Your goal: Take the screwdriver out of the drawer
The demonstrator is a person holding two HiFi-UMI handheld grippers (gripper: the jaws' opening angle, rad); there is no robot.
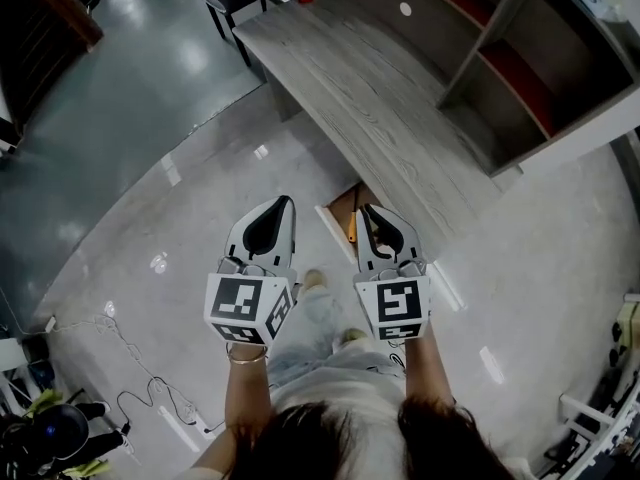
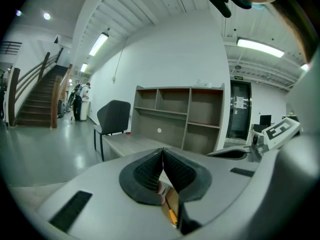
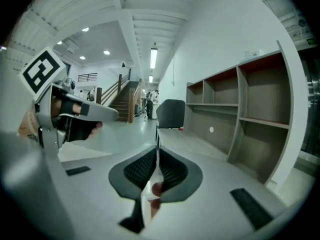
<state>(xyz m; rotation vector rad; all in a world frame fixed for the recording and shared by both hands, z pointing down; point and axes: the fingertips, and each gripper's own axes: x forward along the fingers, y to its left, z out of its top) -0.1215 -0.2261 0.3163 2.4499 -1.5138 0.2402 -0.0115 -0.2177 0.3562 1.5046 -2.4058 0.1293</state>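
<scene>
Both grippers, left (image 1: 286,204) and right (image 1: 372,211), hover pressed shut, empty. The orange-handled screwdriver (image 1: 351,230) lies in the open drawer (image 1: 343,205) between them, pointing away from the person (right gripper nearer).

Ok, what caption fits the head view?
Both shut, the left gripper and right gripper hover by the open drawer.

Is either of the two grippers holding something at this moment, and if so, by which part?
Nothing is held. The left gripper and the right gripper both have their jaws together and empty. The screwdriver lies in the open drawer.
</scene>
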